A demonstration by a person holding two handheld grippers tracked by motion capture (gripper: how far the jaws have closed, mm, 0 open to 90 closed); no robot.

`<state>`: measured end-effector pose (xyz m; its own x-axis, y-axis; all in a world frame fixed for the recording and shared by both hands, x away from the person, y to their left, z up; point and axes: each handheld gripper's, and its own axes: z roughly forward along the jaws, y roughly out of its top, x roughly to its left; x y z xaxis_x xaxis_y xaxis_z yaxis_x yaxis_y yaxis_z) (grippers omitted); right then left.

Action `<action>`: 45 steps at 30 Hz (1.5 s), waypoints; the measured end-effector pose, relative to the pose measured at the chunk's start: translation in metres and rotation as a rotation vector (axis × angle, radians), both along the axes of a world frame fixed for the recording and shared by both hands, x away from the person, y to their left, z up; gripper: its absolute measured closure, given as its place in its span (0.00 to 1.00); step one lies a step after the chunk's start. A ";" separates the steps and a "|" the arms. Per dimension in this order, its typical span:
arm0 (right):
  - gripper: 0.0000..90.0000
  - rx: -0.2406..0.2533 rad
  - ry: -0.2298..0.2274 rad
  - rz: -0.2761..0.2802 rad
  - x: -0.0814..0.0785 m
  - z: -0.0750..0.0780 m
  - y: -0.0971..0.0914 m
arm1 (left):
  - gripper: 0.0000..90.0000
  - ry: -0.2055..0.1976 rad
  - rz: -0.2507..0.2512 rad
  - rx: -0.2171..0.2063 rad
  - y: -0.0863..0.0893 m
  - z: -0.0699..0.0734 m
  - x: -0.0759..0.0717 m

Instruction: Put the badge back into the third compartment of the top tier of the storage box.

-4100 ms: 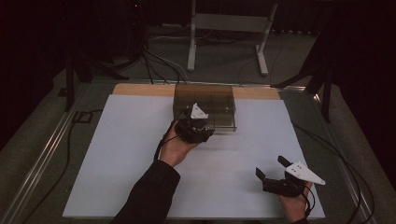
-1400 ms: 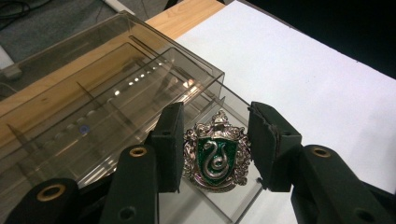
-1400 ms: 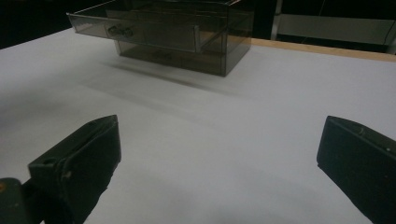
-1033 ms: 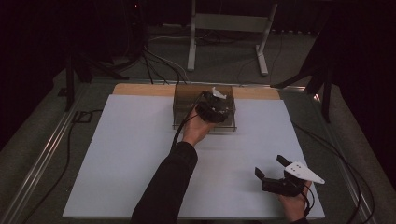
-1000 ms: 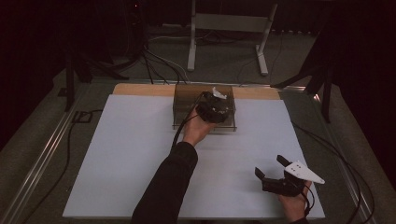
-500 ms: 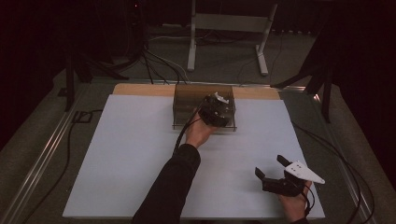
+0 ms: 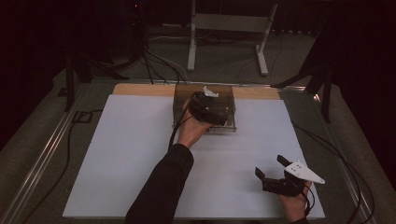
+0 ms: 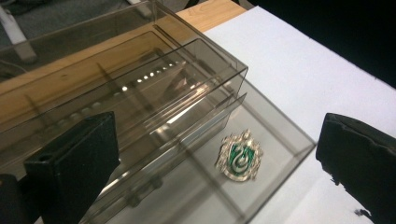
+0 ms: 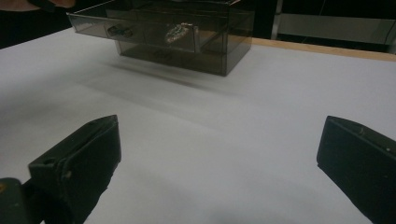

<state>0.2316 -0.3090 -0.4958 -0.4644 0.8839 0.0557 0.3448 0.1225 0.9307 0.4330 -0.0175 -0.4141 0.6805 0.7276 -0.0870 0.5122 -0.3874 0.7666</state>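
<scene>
The white mat (image 7: 116,154) is filling most of the high view, with a smoky clear box (image 7: 204,106) sitting at its upper centre. The box's drawer (image 8: 261,158) is standing pulled out, so opening looks done. A green-and-silver crest badge (image 8: 239,155) is lying in it, untouched. The left gripper (image 8: 219,163) is hovering over it, jaws spread and empty; picking up or shutting seems left. The right gripper (image 7: 272,170) is idling lower right, jaws apart.

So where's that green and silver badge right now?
The badge lies in the pulled-out upper drawer of the clear box at the table's far edge, just below the left tool.
</scene>
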 end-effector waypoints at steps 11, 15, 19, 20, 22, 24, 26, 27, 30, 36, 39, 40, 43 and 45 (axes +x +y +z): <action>0.00 -0.005 0.001 0.006 0.000 0.000 0.001 | 0.00 -0.095 0.044 -0.018 0.057 0.013 -0.025; 0.00 -0.005 0.003 0.007 -0.001 0.000 0.002 | 0.00 -0.139 0.051 -0.015 0.088 0.014 -0.044; 0.00 -0.004 0.009 0.019 -0.001 -0.001 0.003 | 0.00 -0.188 0.076 -0.024 0.122 0.013 -0.068; 0.00 -0.005 0.008 0.020 -0.001 -0.001 0.004 | 0.00 -0.197 0.086 -0.032 0.128 0.013 -0.073; 0.00 -0.005 0.008 0.021 -0.002 -0.001 0.004 | 0.00 -0.207 0.097 -0.039 0.135 0.013 -0.078; 0.00 -0.006 0.009 0.023 -0.002 -0.001 0.005 | 0.00 -0.239 0.115 -0.049 0.155 0.011 -0.093; 0.00 -0.001 0.008 0.026 -0.003 0.000 0.005 | 0.00 -0.250 0.125 -0.046 0.168 0.006 -0.103; 0.00 -0.001 0.008 0.027 -0.004 0.000 0.005 | 0.00 -0.253 0.130 -0.050 0.175 0.003 -0.108; 0.00 -0.001 0.008 0.029 -0.005 0.000 0.006 | 0.00 -0.275 0.152 -0.051 0.189 -0.004 -0.118; 0.00 -0.008 0.005 0.038 -0.006 0.000 0.008 | 0.00 -0.285 0.198 -0.088 0.225 -0.029 -0.144; 0.00 -0.007 -0.002 0.040 -0.008 0.001 0.010 | 0.00 -0.276 0.194 -0.088 0.239 -0.042 -0.154; 0.00 -0.007 -0.002 0.040 -0.008 0.001 0.010 | 0.00 -0.278 0.194 -0.080 0.244 -0.045 -0.157; 0.00 -0.009 0.000 0.042 -0.007 0.000 0.010 | 0.00 -0.284 0.210 -0.099 0.256 -0.053 -0.164; 0.00 -0.010 0.000 0.042 -0.006 0.000 0.010 | 0.00 -0.290 0.238 -0.118 0.267 -0.063 -0.173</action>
<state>0.2253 -0.2989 -0.4961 -0.5008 0.8643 0.0470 0.3395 0.1462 0.9292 0.2602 0.2492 -0.4771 0.5022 0.8647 -0.0083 0.3326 -0.1843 0.9249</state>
